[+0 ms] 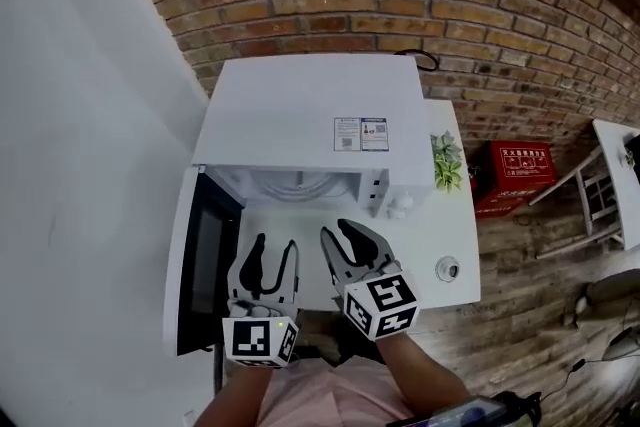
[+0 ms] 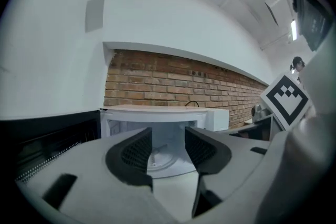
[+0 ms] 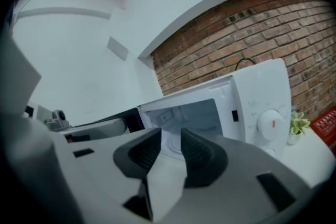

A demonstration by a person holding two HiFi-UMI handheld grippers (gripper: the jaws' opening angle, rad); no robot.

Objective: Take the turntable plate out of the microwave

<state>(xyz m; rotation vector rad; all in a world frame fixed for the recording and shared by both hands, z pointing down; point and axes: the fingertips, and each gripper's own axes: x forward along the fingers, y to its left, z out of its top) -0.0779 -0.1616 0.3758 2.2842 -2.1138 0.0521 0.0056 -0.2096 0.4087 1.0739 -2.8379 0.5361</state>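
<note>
- The turntable plate [image 2: 159, 158] lies flat on the floor of the cavity of the microwave [image 1: 312, 110] and is not yet touched.
- The door [image 1: 205, 260] is swung wide open to the left, so the opening is left free.
- The left claw [image 1: 275, 245] and the right claw [image 1: 336, 230] are held side by side just in front of the opening. Both are released, with the jaws apart and nothing between them.
- The step in hand is judged to be the reach into the cavity. The claws are best kept low and level, so that the plate's rim can be taken at two sides at once.
- The plate is probably smooth glass. The rim should be pinched firmly, lifted clear of its hub, then drawn straight out without tilting.
- The door's edge and the cavity walls should be cleared. The bare worktop [image 1: 455, 235] beside the oven could serve for setting down.
</note>
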